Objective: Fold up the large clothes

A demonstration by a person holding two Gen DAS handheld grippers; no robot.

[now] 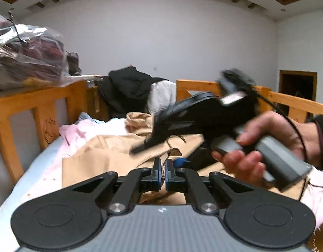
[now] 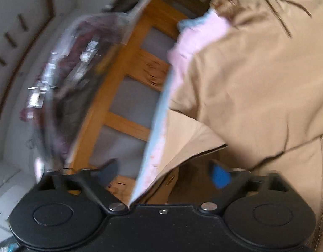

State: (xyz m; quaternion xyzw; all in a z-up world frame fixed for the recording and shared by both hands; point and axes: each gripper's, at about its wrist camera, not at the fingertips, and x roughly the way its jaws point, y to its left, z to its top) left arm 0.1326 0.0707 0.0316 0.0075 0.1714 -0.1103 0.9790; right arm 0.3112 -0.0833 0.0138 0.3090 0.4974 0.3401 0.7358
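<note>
Lying crumpled on the bed (image 1: pixel 35 168), tan coat (image 1: pixel 111 151).

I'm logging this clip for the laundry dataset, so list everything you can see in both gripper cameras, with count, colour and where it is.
Tan coat: one, beige, spread on the bed under both grippers.
Pink sheet: one, pale pink, under the coat.
Mattress: one, light blue, at the bed's left edge.
Bed rail: one, orange wood, around the bed.
Black garment: one, black, heaped at the far rail.
White garment: one, white, beside the black heap.
Plastic bag: one, clear with dark red contents, on the left rail.
Doorway: one, dark, far right wall.
Left gripper: black, blue pads, jaws nearly together.
Right gripper: black, blue pads, jaws wide, blurred.
Right hand: holds that gripper's grey handle.
</note>
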